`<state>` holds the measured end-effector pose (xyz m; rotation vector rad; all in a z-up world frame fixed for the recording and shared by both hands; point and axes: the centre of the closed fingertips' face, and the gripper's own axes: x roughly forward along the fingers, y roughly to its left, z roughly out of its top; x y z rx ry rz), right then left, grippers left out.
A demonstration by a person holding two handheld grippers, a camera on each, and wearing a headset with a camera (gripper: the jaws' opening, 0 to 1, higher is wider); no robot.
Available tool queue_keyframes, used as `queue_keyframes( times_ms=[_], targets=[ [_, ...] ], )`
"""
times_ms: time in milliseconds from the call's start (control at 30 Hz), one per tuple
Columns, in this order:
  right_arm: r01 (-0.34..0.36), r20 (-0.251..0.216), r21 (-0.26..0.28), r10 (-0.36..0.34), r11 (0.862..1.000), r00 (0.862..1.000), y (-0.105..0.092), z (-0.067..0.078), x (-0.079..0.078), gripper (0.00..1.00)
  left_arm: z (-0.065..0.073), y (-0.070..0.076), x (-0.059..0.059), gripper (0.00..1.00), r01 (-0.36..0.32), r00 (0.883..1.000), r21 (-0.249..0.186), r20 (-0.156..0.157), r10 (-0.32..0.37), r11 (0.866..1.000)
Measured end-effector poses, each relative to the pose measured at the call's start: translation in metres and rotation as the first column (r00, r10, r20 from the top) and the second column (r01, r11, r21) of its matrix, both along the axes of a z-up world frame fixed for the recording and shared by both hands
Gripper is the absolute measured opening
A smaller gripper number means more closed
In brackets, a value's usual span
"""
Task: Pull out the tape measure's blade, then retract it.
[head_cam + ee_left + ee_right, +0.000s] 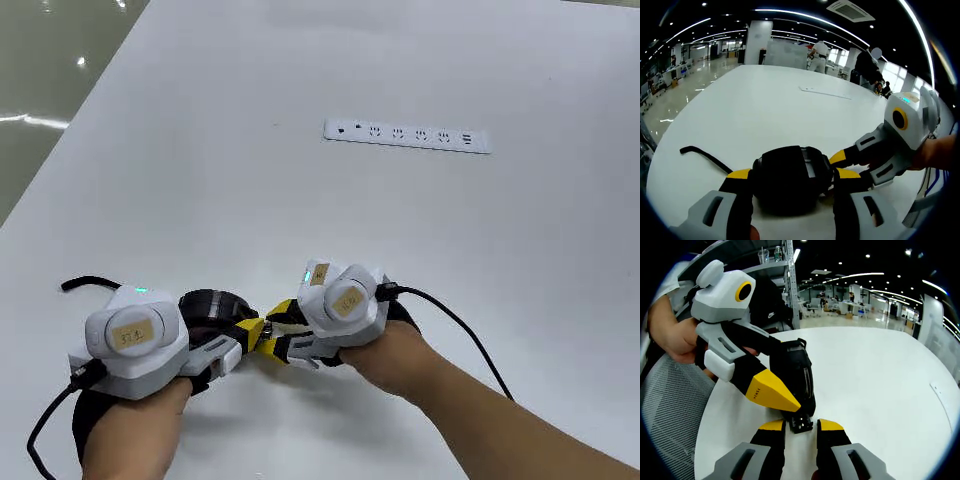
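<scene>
Our left gripper (794, 176) sits closest to the lens in its own view. Its yellow-tipped jaws rise from 6 o'clock and clamp the black tape measure (787, 192) on both flanks. The case rests on the white table (765, 100), and from it a black strap (702, 154) trails flat across the top toward 9 o'clock. Far off at 1 o'clock, people (867, 65) stand beyond the table's edge.

In the right gripper view we see the right gripper (802, 426) coming up from 6 o'clock, its jaws set narrow. Between their yellow tips sits the blade hook (801, 423), tight against the mouth of the case. We cannot tell whether the jaws actually press on the hook or only stand just beside it. The left gripper reaches in from 10 o'clock with the case in its grip, and a grey mesh chair (670, 405) fills 8 o'clock.

From the head view we look down on both tools meeting nose to nose at 6 o'clock, with the left hand (130, 430) at 7 o'clock and the right hand (395, 355) at 5 o'clock. A white power strip (406, 135) lies well apart from them, up at 12 o'clock.
</scene>
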<state>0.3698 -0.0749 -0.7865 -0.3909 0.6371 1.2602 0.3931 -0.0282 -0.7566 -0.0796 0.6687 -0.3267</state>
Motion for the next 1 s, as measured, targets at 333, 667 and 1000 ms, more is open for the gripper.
queue_keyframes(
  times_ms=[333,667,1000],
  targets=[
    [0.076,0.017,0.022,-0.077,0.997,0.997,-0.028,0.017,-0.004,0.28,0.008,0.003,-0.010,0.66,0.084,0.996,0.010,0.029,-0.084,0.996],
    [0.196,0.010,0.043,-0.196,0.980,0.980,-0.064,0.027,-0.016,0.43,0.019,0.009,-0.031,0.69,0.186,0.980,0.004,0.068,-0.186,0.983],
    [0.275,0.034,0.054,-0.277,0.960,0.960,-0.095,0.041,-0.027,0.56,0.031,0.009,-0.050,0.73,0.263,0.960,-0.010,0.098,-0.261,0.965]
  ],
)
